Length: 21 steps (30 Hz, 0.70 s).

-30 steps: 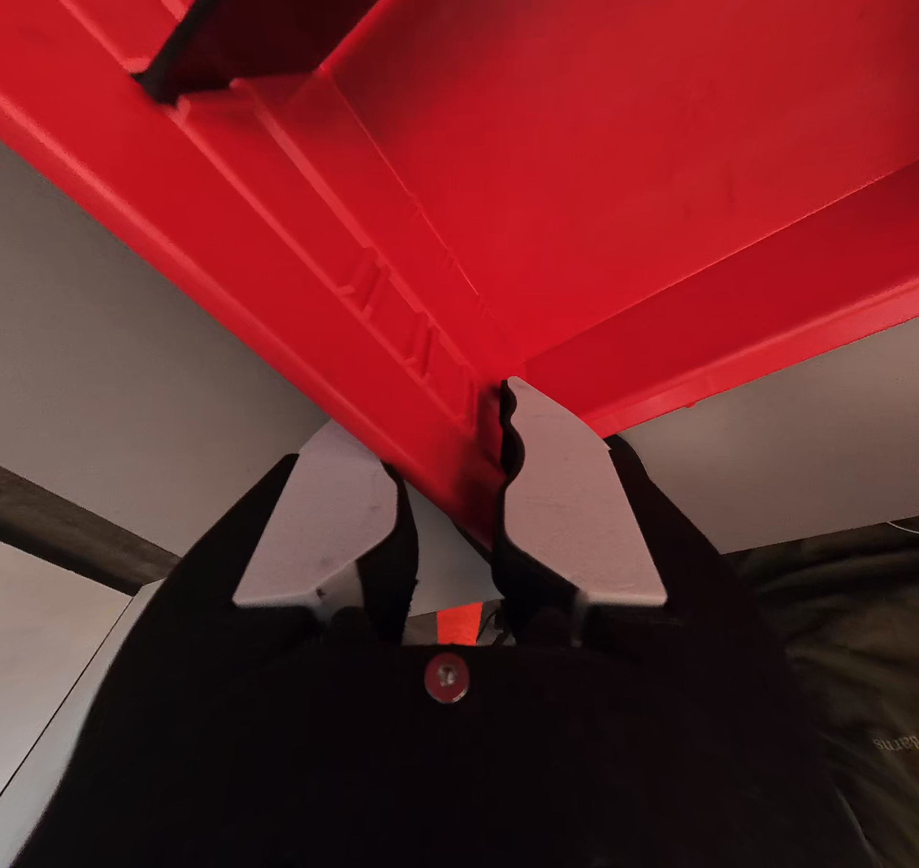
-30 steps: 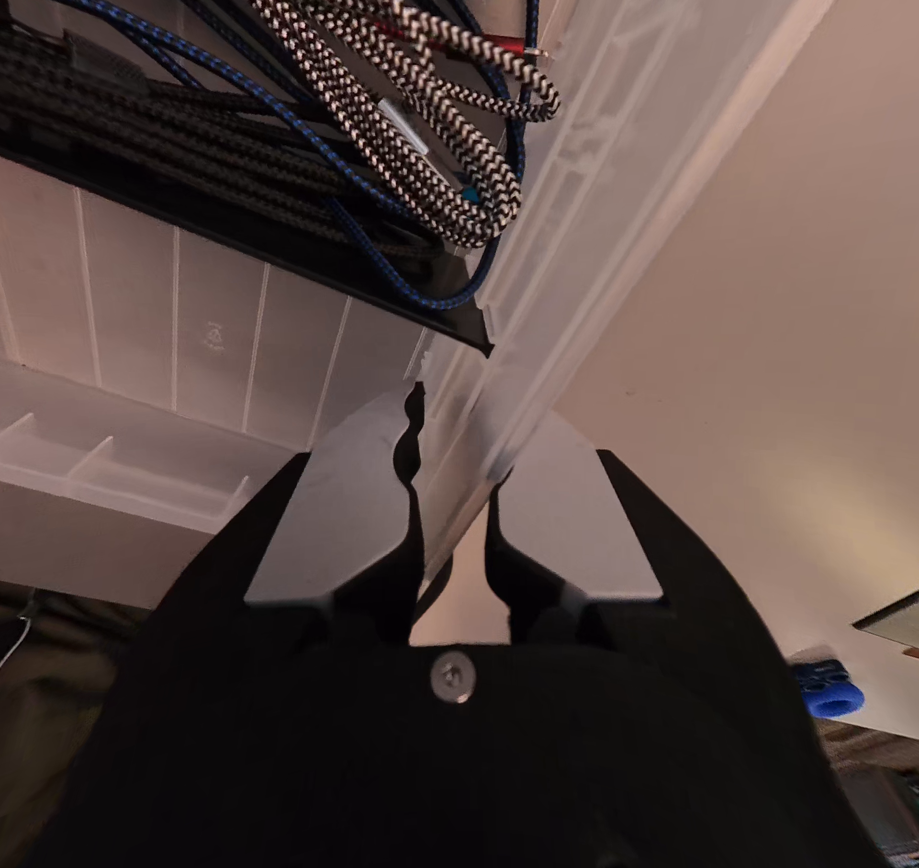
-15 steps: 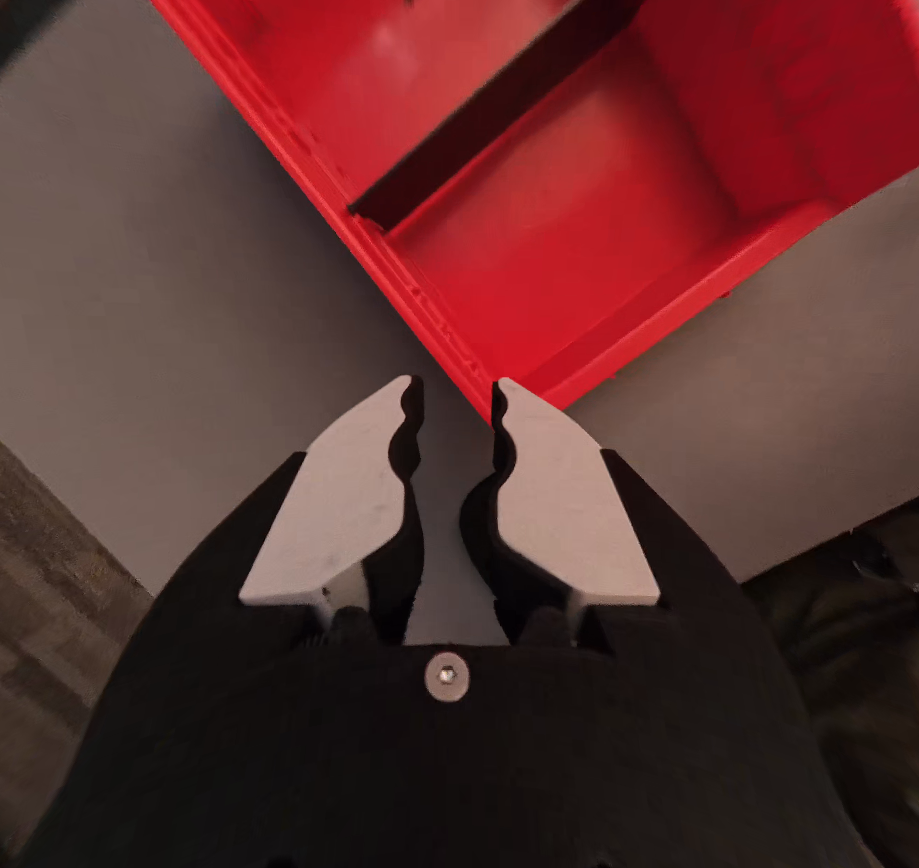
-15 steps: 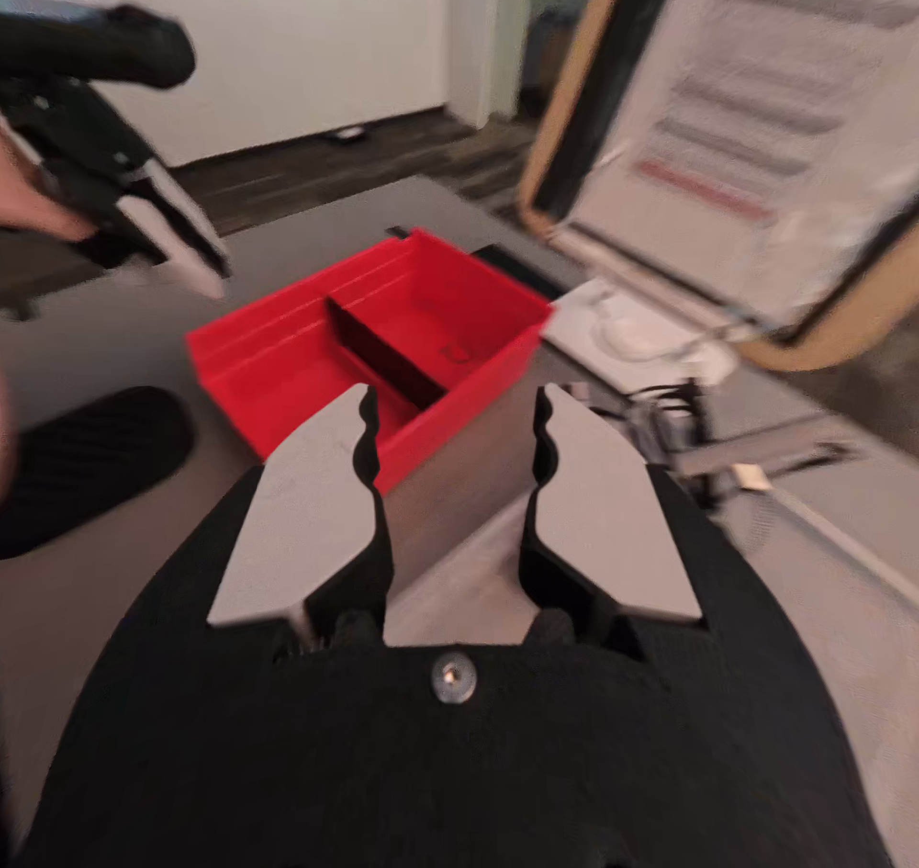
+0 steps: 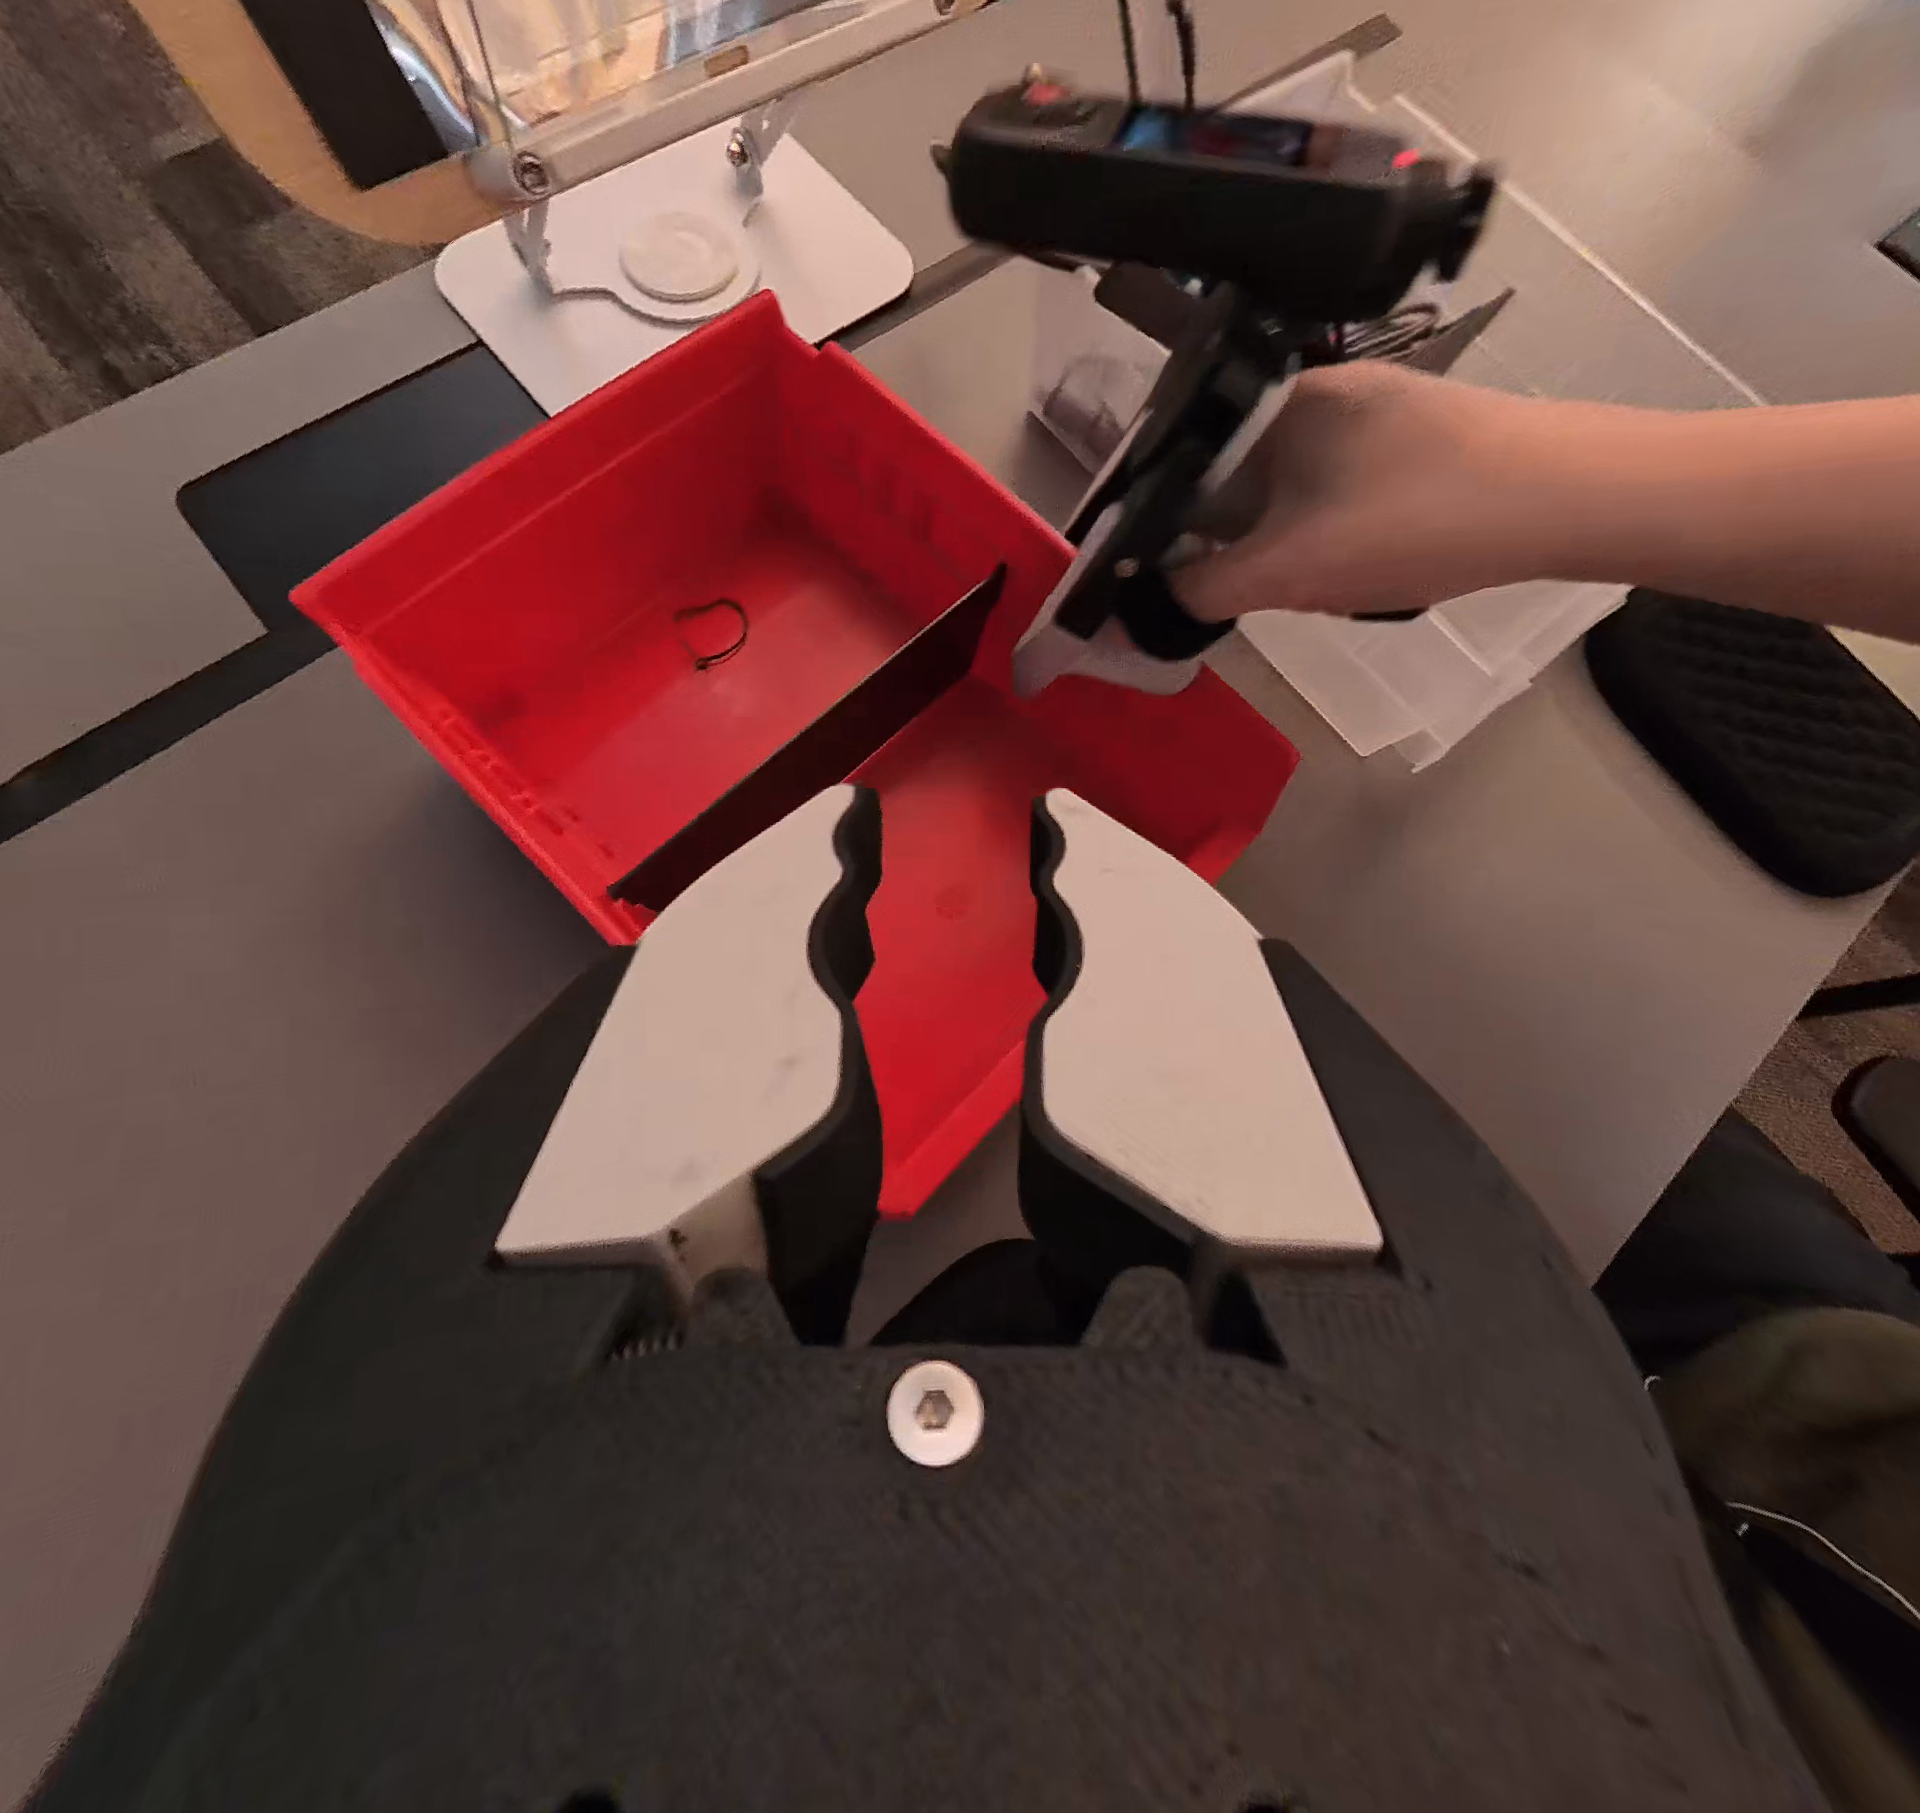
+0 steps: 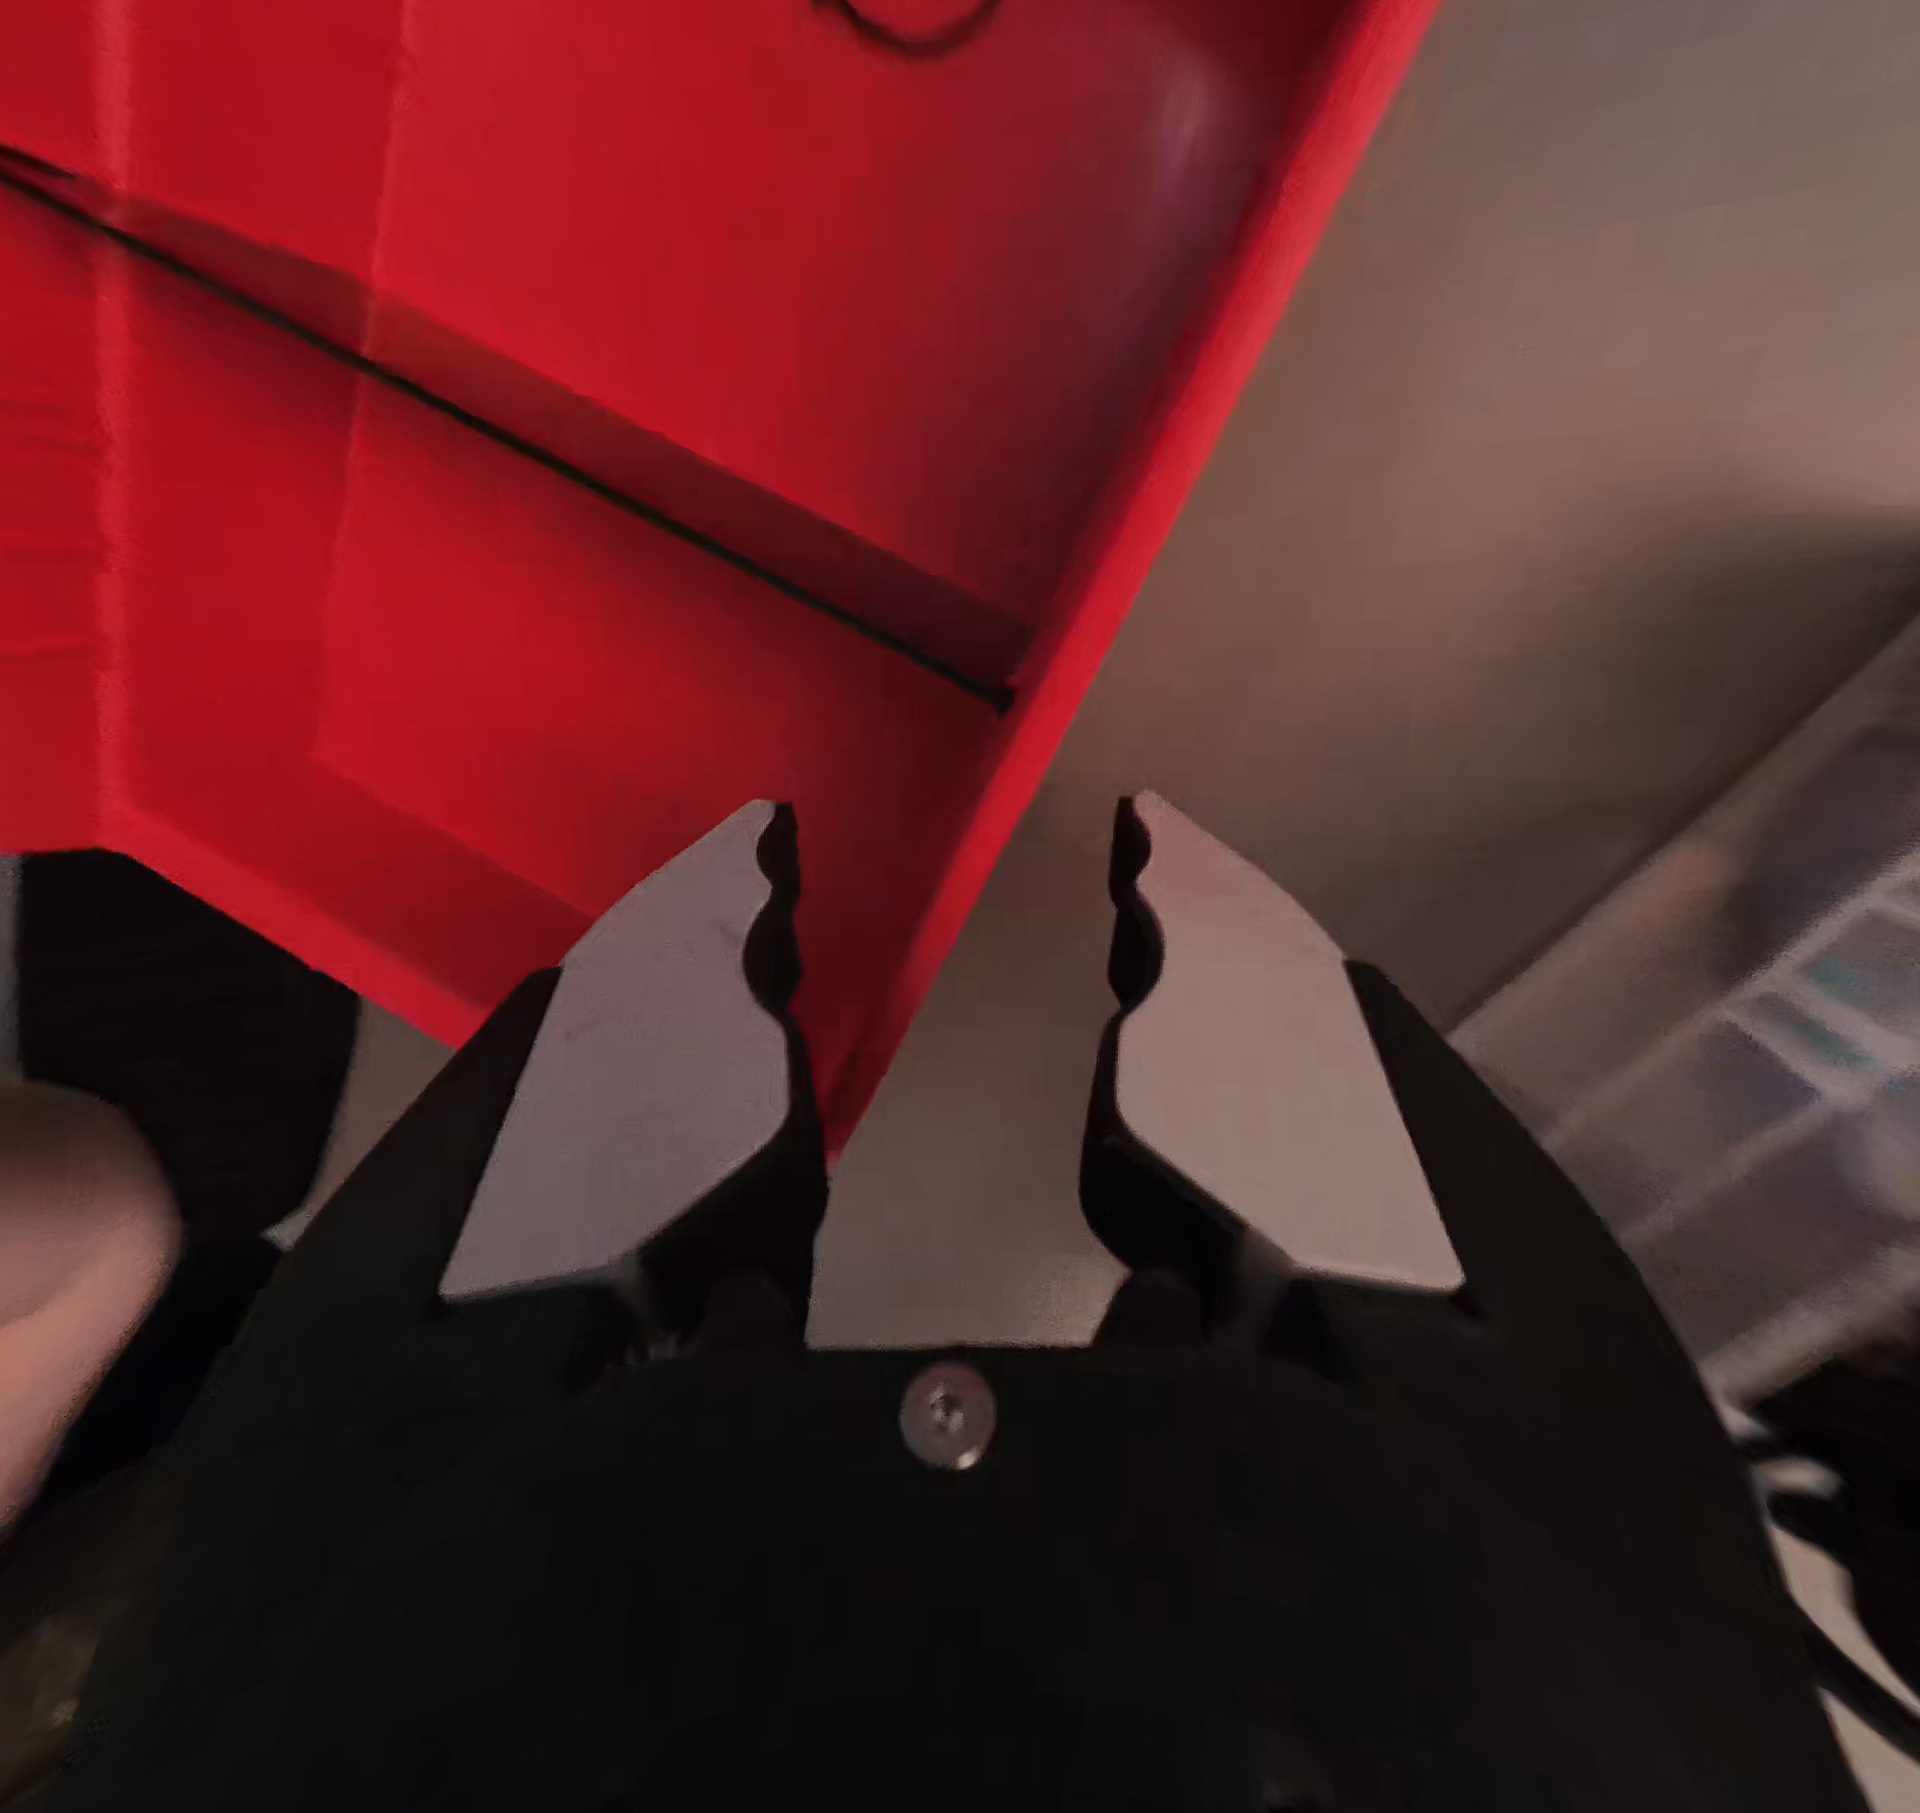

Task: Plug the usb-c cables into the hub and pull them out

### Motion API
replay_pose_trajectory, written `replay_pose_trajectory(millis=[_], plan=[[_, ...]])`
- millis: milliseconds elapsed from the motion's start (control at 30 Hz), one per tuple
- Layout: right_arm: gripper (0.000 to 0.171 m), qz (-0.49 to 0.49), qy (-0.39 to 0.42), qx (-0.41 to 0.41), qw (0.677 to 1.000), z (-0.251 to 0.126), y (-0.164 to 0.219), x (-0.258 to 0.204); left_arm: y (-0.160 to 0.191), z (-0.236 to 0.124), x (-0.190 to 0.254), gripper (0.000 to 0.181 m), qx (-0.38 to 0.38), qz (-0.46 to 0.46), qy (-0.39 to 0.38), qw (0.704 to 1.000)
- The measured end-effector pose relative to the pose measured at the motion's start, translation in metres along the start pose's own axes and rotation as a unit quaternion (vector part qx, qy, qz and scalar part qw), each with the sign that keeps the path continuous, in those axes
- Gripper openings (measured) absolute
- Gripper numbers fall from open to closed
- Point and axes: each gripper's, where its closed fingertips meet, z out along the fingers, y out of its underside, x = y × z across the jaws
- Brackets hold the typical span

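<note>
A red plastic bin with an upright black divider across it is seen on the grey bench, set at an angle; a small loop of thin black wire lies on the floor of its far compartment, and nothing else is seen in the parts of the bin that show. The left gripper is held over the near compartment with its jaws parted and nothing between them. The right gripper, carried by a hand, is likewise spread wide and empty; its tips hang at the bin's right-hand wall, which passes between the fingers in the right wrist view.

Behind the bin a white flat stand base with a round pad is placed, bearing a tilted panel in a tan frame, cut off by the top edge. To the right a clear plastic compartment box and a black textured pad rest on the bench. A dark rectangular inlay is partly covered by the bin. Dark wood-look floor is seen at the far left.

No usb-c cables and no hub can be made out in either view; the right wrist view is blurred, and the small dark items behind the right gripper cannot be identified
</note>
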Motion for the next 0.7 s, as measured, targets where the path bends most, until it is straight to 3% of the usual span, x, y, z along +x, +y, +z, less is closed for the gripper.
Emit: replay_pose_trajectory(millis=[67, 133, 167, 233, 333, 433, 567, 700], plan=[[0.055, 0.039, -0.013, -0.043, 0.998, 0.016, 0.010, 0.001, -0.002, 0.001, 0.006, 0.026, 0.003, 0.007, 0.010, 1.000], [0.030, 0.075, -0.061, -0.063, 0.993, 0.021, 0.010, -0.009, -0.004, 0.001, 0.012, 0.025, 0.007, 0.013, 0.020, 1.000], [0.029, 0.083, -0.065, -0.071, 0.992, 0.021, 0.009, -0.009, -0.006, 0.001, 0.015, 0.025, 0.011, 0.017, 0.024, 1.000], [0.014, 0.056, -0.025, -0.106, 0.992, 0.020, 0.013, 0.001, -0.012, -0.002, 0.022, 0.023, 0.027, 0.024, 0.032, 0.999], [0.006, 0.061, 0.017, -0.117, 0.991, 0.016, 0.009, 0.015, -0.034, -0.016, 0.036, 0.017, 0.097, 0.024, 0.052, 0.994], [0.005, 0.061, -0.003, -0.139, 0.988, 0.003, 0.007, 0.009, -0.061, -0.048, 0.047, 0.012, 0.206, 0.005, 0.077, 0.976], [0.006, 0.043, -0.040, -0.120, 0.991, -0.043, -0.007, -0.011, -0.086, -0.112, 0.045, 0.019, 0.372, -0.033, 0.081, 0.924], [0.006, 0.027, -0.076, -0.062, 0.995, -0.131, -0.022, -0.015, -0.083, -0.158, 0.011, 0.038, 0.455, -0.076, 0.036, 0.887]])
